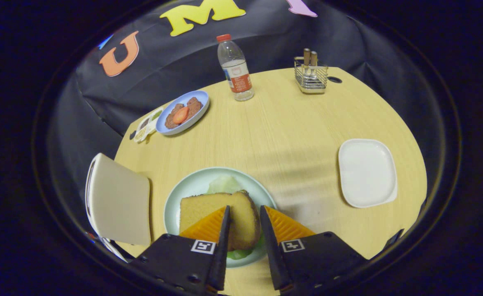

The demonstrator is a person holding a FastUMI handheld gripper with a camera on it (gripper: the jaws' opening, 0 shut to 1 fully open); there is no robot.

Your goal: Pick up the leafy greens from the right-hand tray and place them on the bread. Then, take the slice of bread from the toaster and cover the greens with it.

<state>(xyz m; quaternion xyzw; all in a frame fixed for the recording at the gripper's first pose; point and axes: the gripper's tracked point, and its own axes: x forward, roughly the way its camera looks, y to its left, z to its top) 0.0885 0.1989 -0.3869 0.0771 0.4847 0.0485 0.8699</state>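
showing the tool (243,222) above the pale green plate (175,201), its two fingers (224,230) standing a little apart on either side of the top slice of bread (221,213); whether both press on the slice cannot be told. risk, as a judgement: if the fingers part while tilted, the slice may slide off the leafy greens (225,185), which peek out beyond and beneath it. the slice lies between the fingers, over the greens, on the plate. the white tray (367,172) sits well apart to the right on the counter (291,135), the toaster (118,201) just left of the plate.
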